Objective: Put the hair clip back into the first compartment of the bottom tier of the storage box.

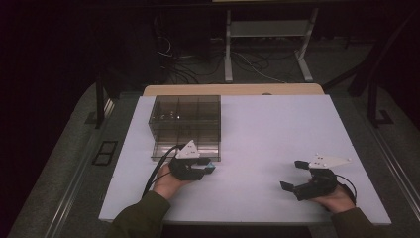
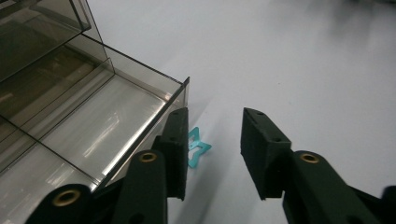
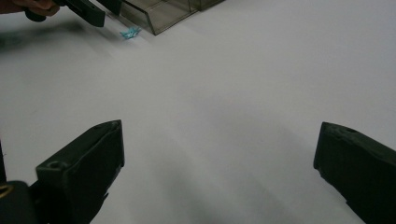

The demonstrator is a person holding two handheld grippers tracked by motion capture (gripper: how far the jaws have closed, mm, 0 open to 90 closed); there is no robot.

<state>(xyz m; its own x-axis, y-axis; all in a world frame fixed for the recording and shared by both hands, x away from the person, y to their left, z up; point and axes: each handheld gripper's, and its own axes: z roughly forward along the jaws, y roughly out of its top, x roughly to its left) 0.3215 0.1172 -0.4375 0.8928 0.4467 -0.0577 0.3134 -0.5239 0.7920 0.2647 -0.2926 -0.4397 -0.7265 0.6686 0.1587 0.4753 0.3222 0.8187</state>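
From above the near edge we look forward and down on the whole worktop (image 1: 277, 124), the smoky clear box (image 1: 185, 126) far left of centre. Riding the left tool (image 2: 212, 140), we sit close and low at that box's corner (image 2: 180, 88). From the right tool (image 3: 217, 154) we face across bare worktop toward the same box (image 3: 159, 14), far off; all views share that corner.

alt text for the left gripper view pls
The left hand-held gripper is open, its two black jaws either side of a small teal clip lying on the white table. The clip sits just beside the corner of a smoky transparent compartment box at left.
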